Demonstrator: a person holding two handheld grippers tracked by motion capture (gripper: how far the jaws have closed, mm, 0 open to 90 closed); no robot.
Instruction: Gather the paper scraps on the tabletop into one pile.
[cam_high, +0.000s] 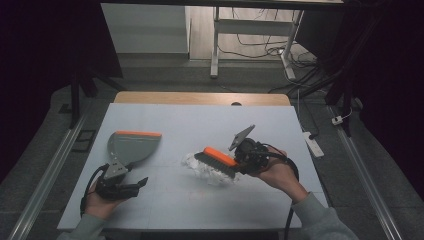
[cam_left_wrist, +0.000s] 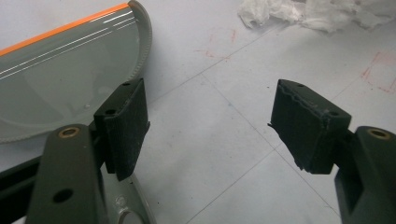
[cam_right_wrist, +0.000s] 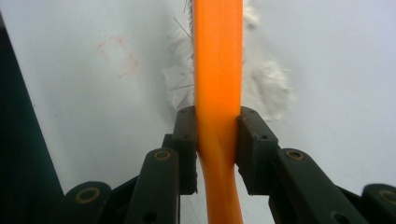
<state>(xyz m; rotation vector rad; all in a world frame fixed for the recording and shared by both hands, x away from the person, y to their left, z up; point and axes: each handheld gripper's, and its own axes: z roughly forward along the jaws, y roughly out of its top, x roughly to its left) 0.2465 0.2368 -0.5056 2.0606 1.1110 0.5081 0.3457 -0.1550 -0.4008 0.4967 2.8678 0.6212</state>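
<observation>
My right gripper (cam_high: 245, 161) is shut on the orange handle of a hand brush (cam_high: 218, 159), whose dark bristles rest on a heap of white crumpled paper (cam_high: 200, 167) at the table's middle. In the right gripper view both pads squeeze the brush (cam_right_wrist: 218, 70) with paper (cam_right_wrist: 275, 84) beneath it. A grey dustpan (cam_high: 132, 145) with an orange lip lies at the left. My left gripper (cam_high: 141, 184) stands open just in front of the dustpan's handle with nothing between its fingers. In the left gripper view the dustpan (cam_left_wrist: 60, 79) sits to the left of the jaws and the paper (cam_left_wrist: 299, 14) lies far off.
The pale blue tabletop (cam_high: 200, 125) has a wooden strip along its far edge. Faint red marks (cam_left_wrist: 219, 51) are drawn on the surface. Beyond the table are desk legs, cables and a power strip (cam_high: 314, 144) on the floor.
</observation>
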